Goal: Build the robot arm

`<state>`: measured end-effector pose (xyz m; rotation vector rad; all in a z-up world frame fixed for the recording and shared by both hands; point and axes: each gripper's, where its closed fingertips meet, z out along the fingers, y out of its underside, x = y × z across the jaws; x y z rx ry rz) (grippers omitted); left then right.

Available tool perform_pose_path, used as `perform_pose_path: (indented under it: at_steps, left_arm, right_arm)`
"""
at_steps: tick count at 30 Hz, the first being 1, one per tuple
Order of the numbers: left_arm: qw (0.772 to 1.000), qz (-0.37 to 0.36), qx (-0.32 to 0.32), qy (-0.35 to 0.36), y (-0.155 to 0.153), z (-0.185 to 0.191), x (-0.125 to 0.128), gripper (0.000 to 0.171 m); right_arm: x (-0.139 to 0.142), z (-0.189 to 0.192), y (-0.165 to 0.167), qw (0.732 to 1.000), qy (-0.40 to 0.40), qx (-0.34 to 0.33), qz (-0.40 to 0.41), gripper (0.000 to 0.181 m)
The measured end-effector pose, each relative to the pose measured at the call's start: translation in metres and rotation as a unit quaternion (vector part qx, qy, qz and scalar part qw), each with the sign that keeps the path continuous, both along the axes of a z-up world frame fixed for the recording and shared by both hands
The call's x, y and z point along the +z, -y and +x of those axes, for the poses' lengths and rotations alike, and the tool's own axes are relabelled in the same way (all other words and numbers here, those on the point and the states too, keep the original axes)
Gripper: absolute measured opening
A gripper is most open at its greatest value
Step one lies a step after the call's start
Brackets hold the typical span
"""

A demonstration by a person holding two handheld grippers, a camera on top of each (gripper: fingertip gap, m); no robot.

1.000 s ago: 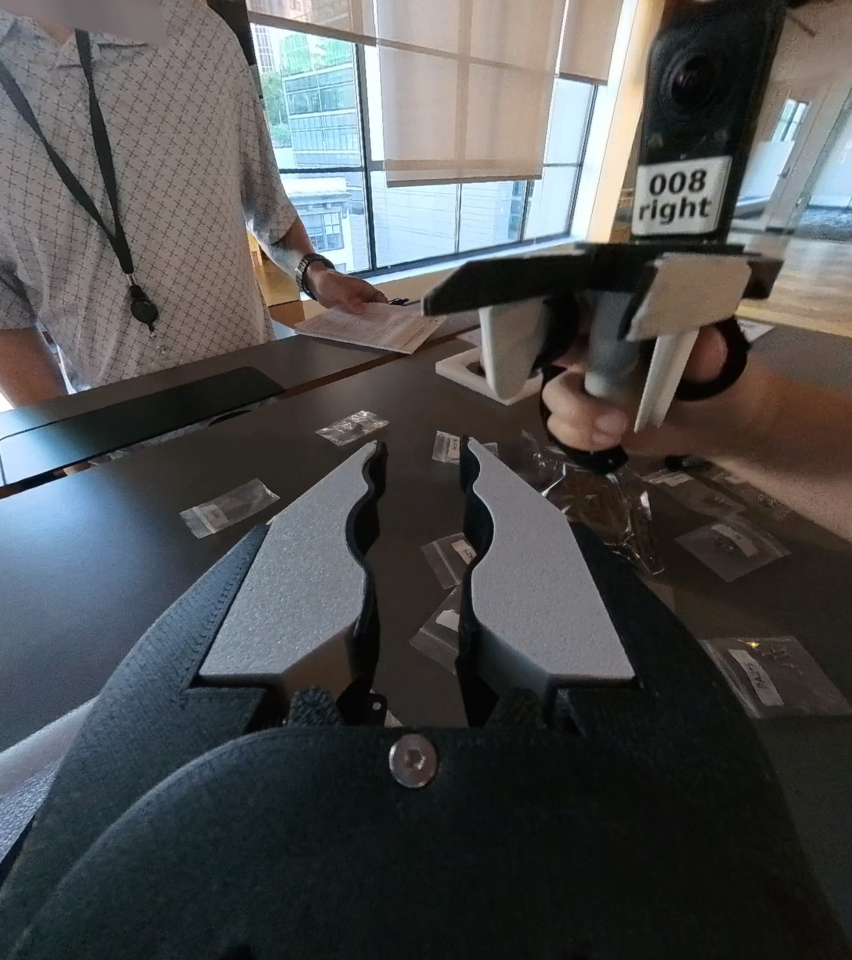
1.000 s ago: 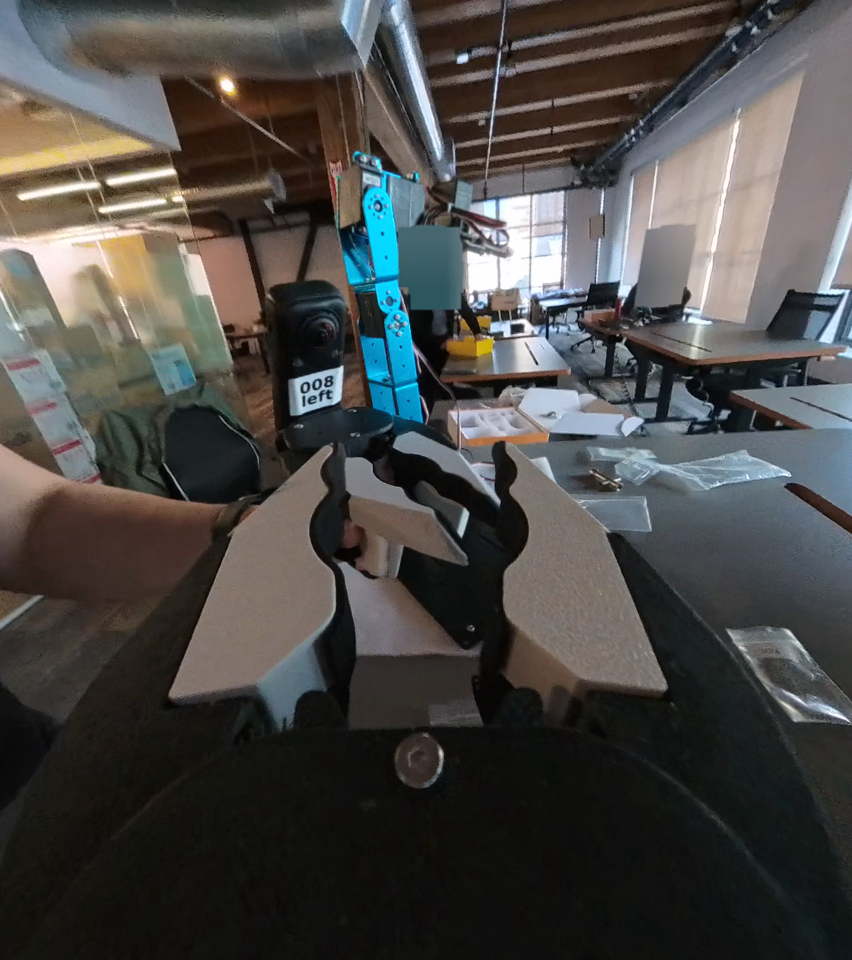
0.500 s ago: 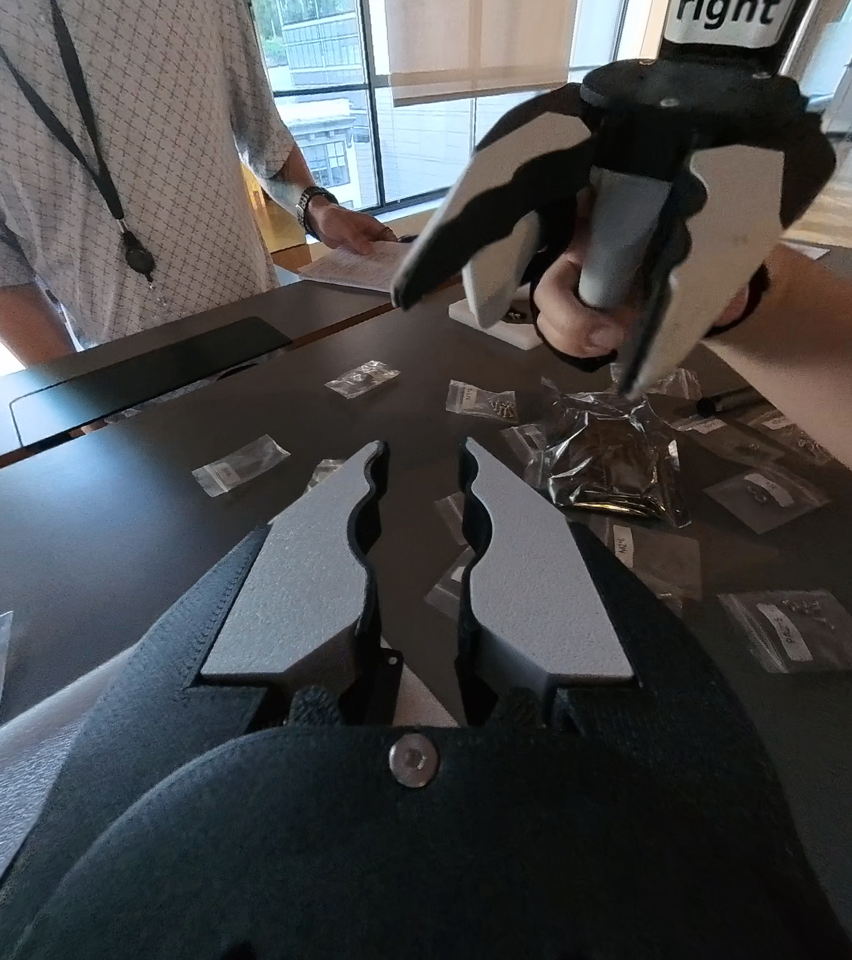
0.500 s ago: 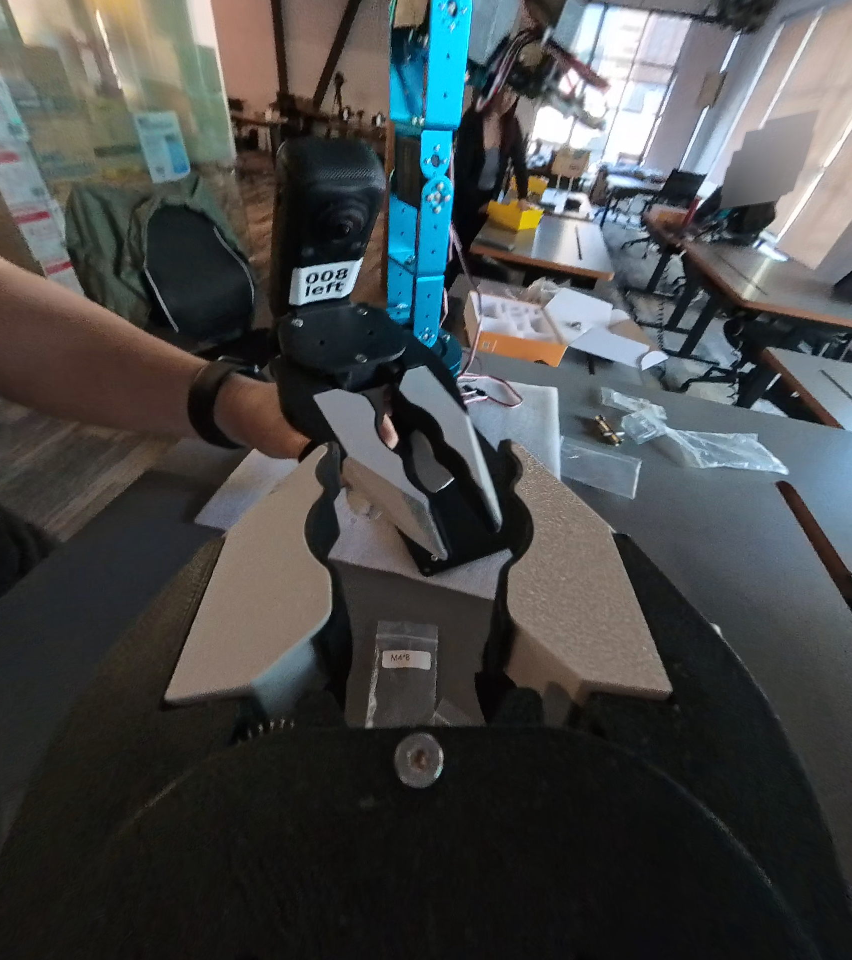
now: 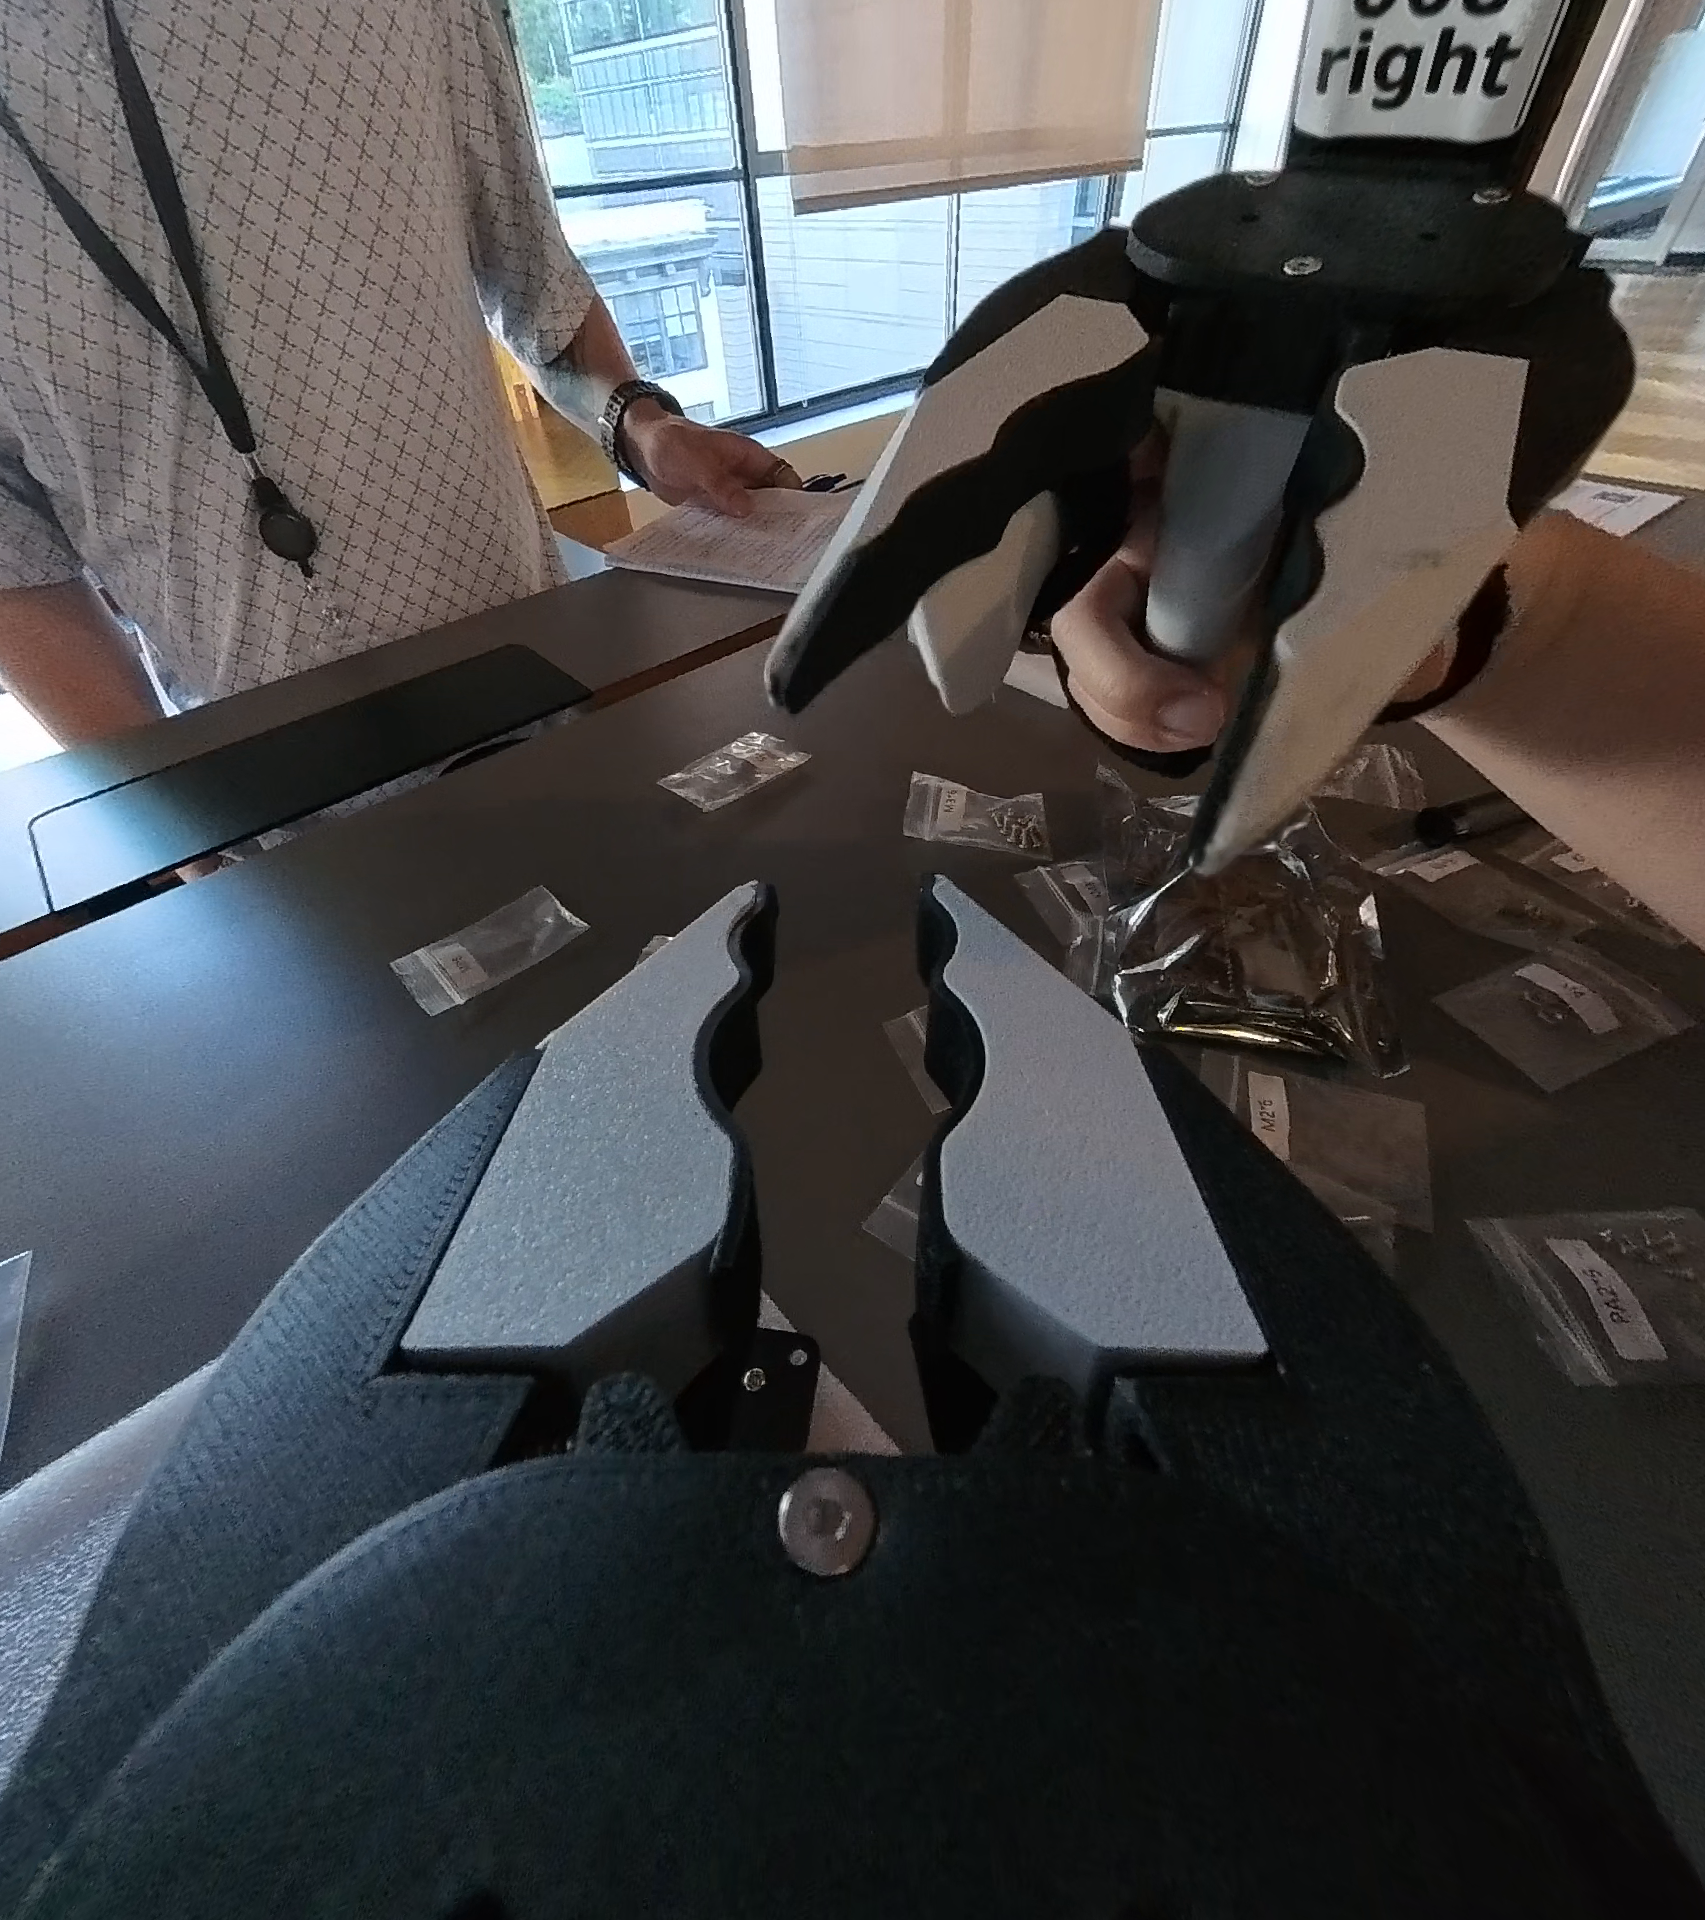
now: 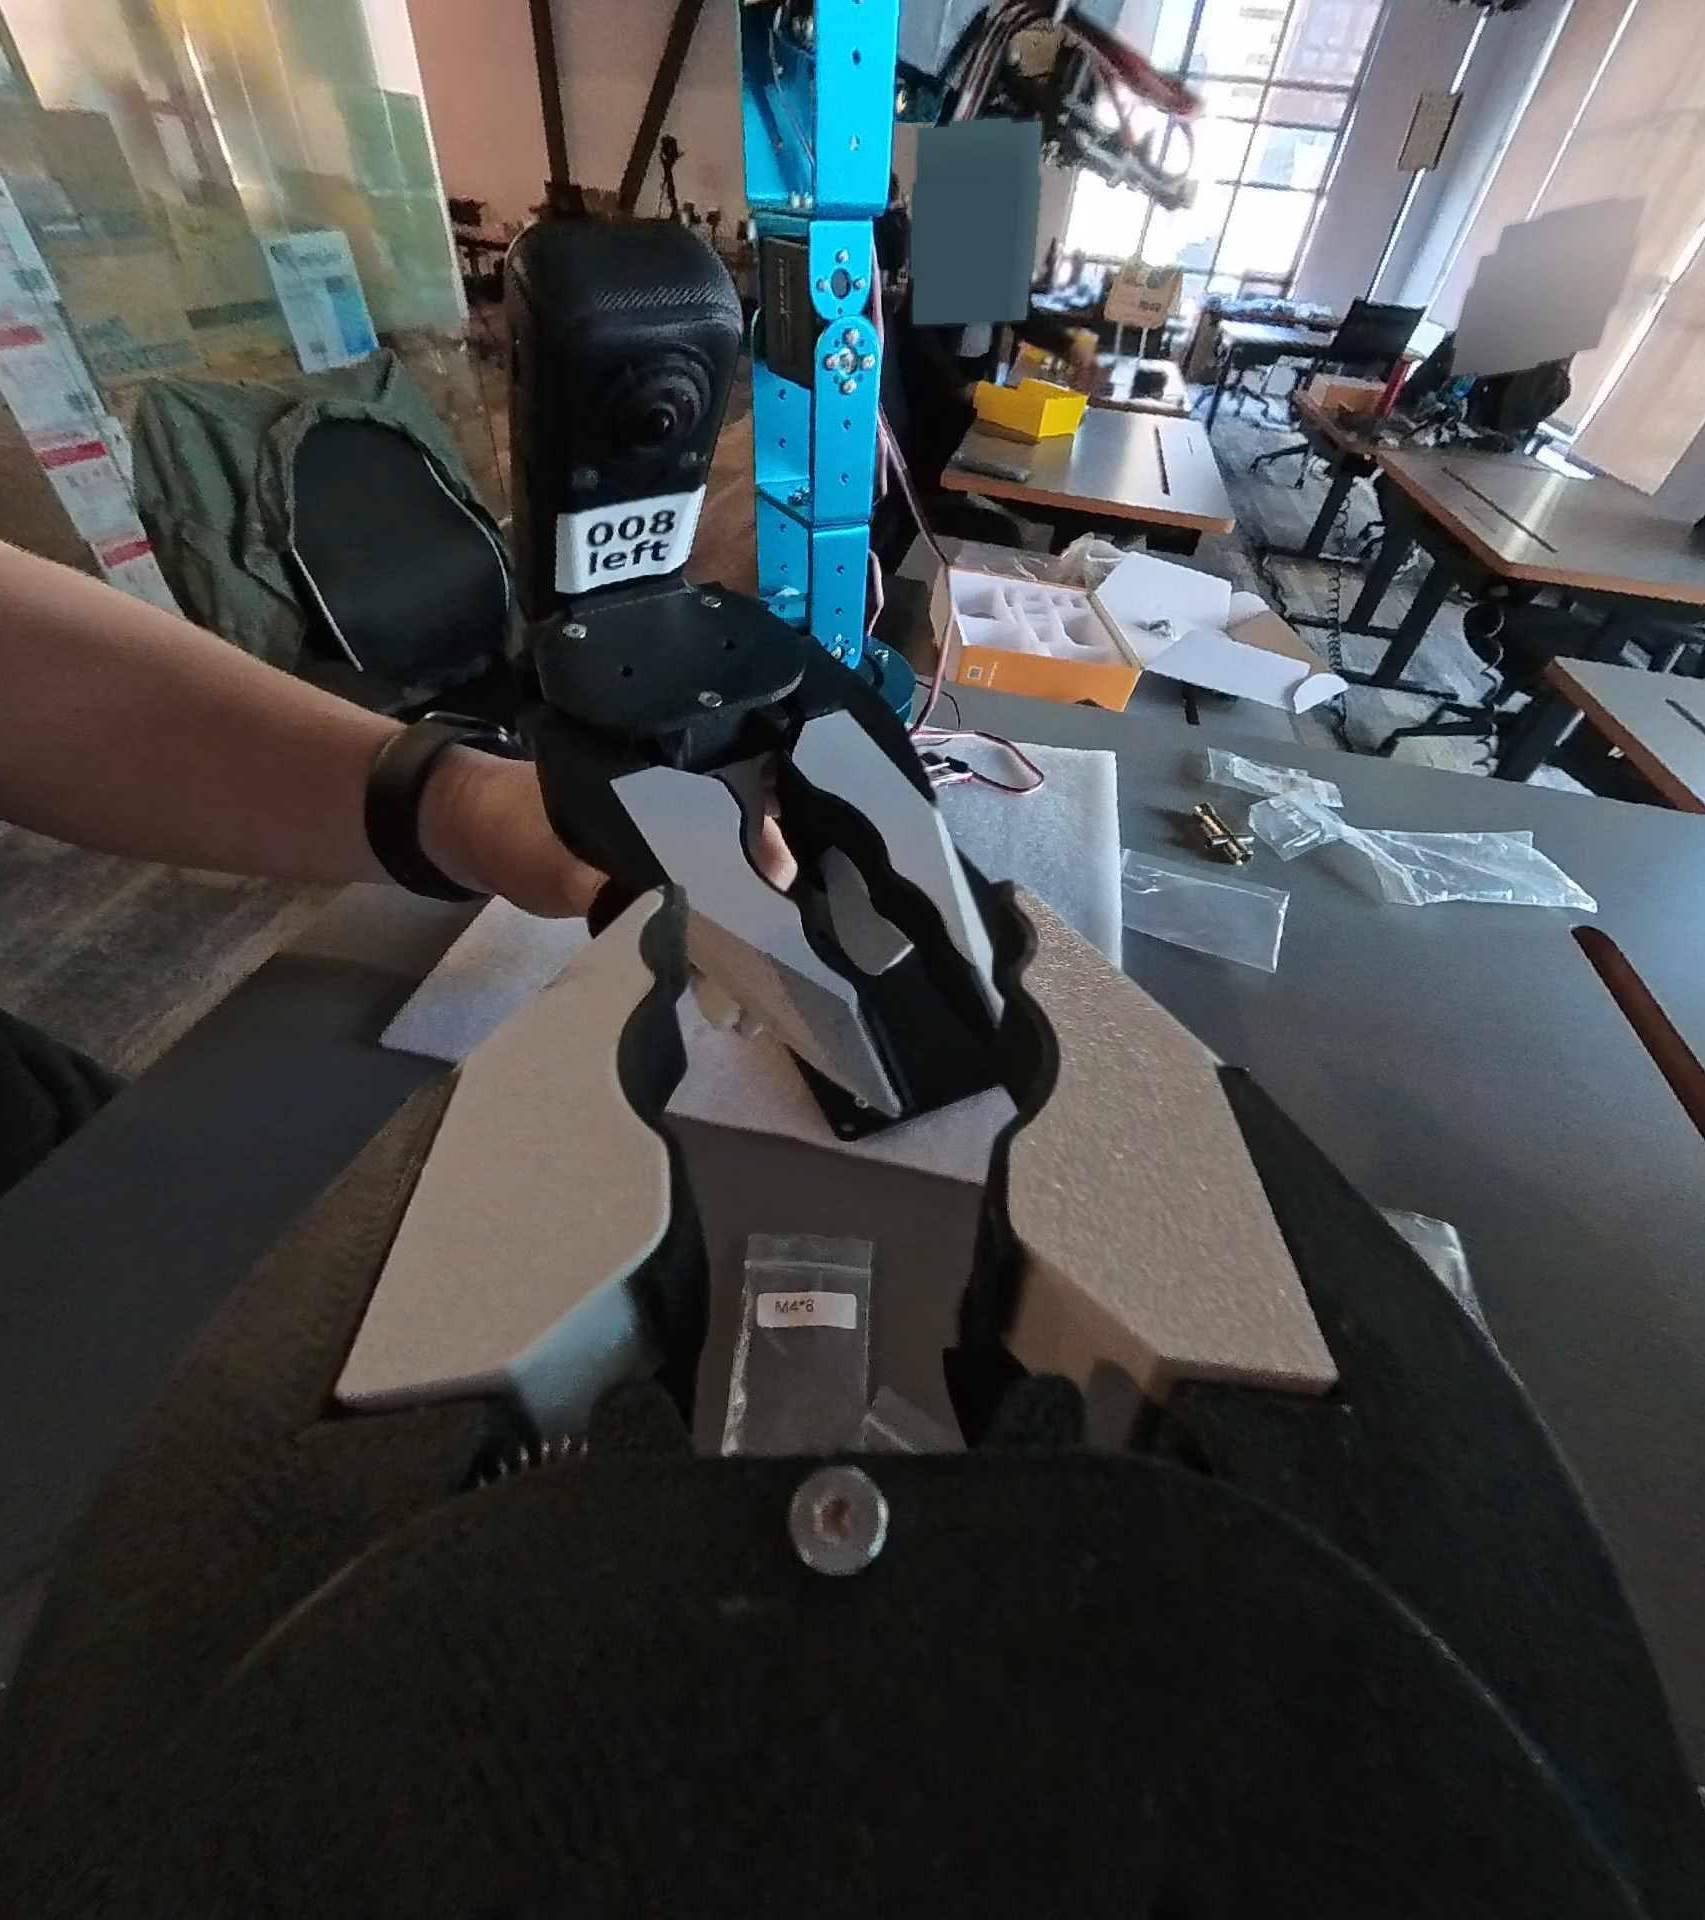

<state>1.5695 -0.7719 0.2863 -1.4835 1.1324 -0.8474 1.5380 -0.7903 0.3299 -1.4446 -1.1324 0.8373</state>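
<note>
in the left wrist view, the left tool (image 5: 843, 904) is being held low over the dark bench (image 5: 204, 1039) with its fingers partly apart, and nothing is being gripped between them. a small black plate with a screw (image 5: 765, 1382) is being seen low in the gap; whether it is being touched cannot be told. across from it, the right tool (image 5: 993, 779) is being held by a hand (image 5: 1139, 665) with its fingers spread wide and empty, one fingertip being brought down onto, or just above, a crumpled shiny bag (image 5: 1243, 977). small clear bags (image 5: 489, 961) are lying scattered around it. beyond the bench, a sheet of paper (image 5: 723, 535) is being held down by a person in a patterned shirt (image 5: 308, 312).

in the right wrist view, the right tool (image 6: 843, 914) is being shown wide open, with a small clear labelled bag (image 6: 806, 1340) lying flat on the bench (image 6: 1450, 1143) below the gap, not gripped. the left tool (image 6: 931, 1060) is being pointed down over a white foam sheet (image 6: 1024, 831), close in front of the right tool's fingertips. a blue metal frame (image 6: 806, 416) and an open orange box (image 6: 1035, 670) are being seen behind.
</note>
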Motion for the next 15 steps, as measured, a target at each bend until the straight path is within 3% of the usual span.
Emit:
perform_pose_path:
  at_steps: [3,6,7,8,11,15]
  left_arm:
    - [1.000,-0.004,-0.001,0.006,-0.001,-0.001,0.001,0.025]
    - [0.999,-0.025,-0.009,0.034,0.001,-0.002,0.007,0.026]
    - [0.999,-0.024,-0.007,0.034,-0.001,-0.003,0.007,0.026]
    - [0.999,-0.019,-0.005,0.029,-0.002,-0.004,0.007,0.026]
    - [1.000,-0.006,-0.007,0.013,-0.003,-0.004,0.003,0.027]
    - [1.000,-0.003,-0.007,0.004,-0.005,-0.002,0.000,0.027]
  right_arm:
    - [0.012,0.008,-0.008,0.999,-0.047,-0.018,-0.001,0.054]
    - [0.061,0.028,0.008,0.965,-0.241,0.068,-0.079,0.049]
    - [0.070,0.035,0.011,0.957,-0.268,0.078,-0.080,0.046]
    - [0.065,0.035,0.009,0.966,-0.245,0.061,-0.057,0.046]
    - [0.015,0.015,-0.002,0.997,-0.077,0.005,-0.028,0.056]
    - [0.006,-0.003,-0.004,0.996,-0.071,0.019,-0.046,0.054]
